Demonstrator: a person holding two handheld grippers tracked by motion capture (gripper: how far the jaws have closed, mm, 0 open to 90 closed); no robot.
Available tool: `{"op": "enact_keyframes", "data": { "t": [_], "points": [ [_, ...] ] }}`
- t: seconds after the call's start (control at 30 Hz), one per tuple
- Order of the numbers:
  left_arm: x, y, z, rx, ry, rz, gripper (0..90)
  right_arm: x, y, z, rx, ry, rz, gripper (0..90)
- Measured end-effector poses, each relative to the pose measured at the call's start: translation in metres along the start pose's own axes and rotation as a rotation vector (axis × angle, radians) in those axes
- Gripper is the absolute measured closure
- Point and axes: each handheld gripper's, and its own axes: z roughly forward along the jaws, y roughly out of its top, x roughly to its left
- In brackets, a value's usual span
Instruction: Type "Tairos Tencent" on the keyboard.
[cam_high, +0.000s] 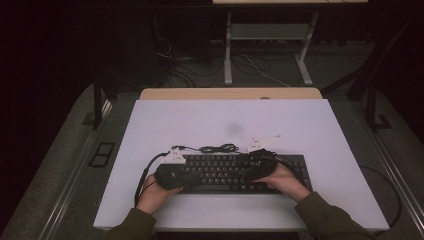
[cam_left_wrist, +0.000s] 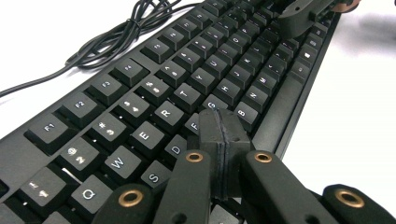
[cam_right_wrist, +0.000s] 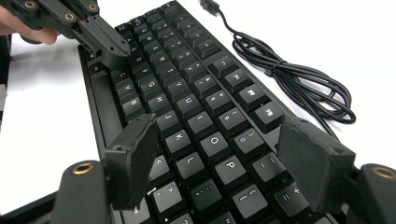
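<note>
White counter (cam_high: 320, 125) carries a black keyboard (cam_high: 225, 172) near its front edge, cable (cam_high: 218, 148) coiled just behind. Risk: a tip landing between keys could press 2 at once or nudge the keyboard sideways. Left tool (cam_left_wrist: 219, 140) has its jaws pressed together, empty, tip over the F and G keys. Right tool (cam_right_wrist: 224, 158) stands wide open above the K-to-P keys, holding nothing.

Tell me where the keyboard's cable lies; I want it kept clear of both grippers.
In the high view the coiled cable lies on the white table just beyond the keyboard, along its far edge between the two grippers' grey plates.
</note>
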Motion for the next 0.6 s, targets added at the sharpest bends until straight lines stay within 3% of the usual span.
{"op": "enact_keyframes", "data": {
  "t": [0.6],
  "points": [
    [0.008, 0.01, 0.006, -0.009, 0.001, 0.006, 89.5, -0.003, -0.01, -0.013, -0.016, -0.036, 0.028, 28.4]
  ]
}}
